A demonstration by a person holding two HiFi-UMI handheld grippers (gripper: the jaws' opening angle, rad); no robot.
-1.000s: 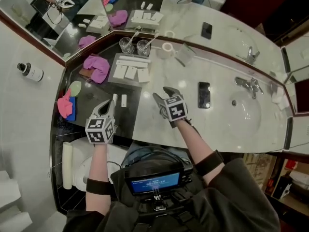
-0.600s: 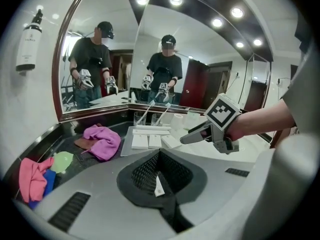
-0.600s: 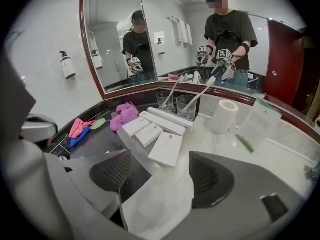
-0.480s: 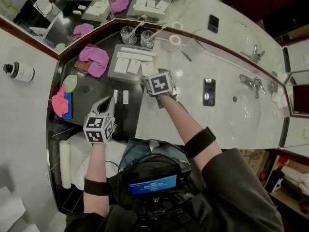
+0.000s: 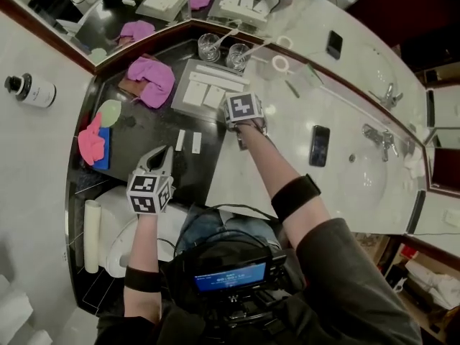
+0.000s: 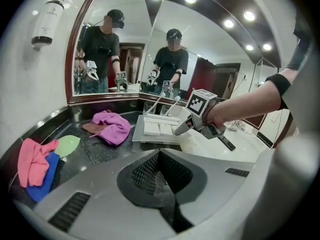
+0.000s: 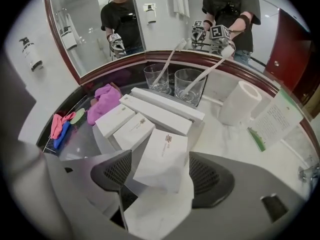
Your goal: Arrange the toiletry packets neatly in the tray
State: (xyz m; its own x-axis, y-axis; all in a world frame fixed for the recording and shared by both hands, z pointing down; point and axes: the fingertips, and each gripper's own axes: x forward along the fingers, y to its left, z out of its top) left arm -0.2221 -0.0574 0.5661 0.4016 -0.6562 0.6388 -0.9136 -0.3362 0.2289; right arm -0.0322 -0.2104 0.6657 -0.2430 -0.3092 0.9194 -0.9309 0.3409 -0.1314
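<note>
Packet [image 7: 162, 159] lies between my right gripper's [image 7: 161, 178] pads, not pinched. My jaws have just been opening wide to let it rest at the tray's [image 7: 102, 143] 3 o'clock end, beside two others. It sits askew and likely needs squaring. Left gripper [image 6: 160, 158] is closed and empty, waiting near the loose packets [image 5: 188, 141] at the tray's 7 o'clock.

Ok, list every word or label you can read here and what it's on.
Nothing reads clearly.
White cardboard toiletry packet: small printed logo, too small.
Dark wall-mounted bottle: white label, blurred.
White green-edged card: print too small.
Blue chest screen: text blurred.
</note>
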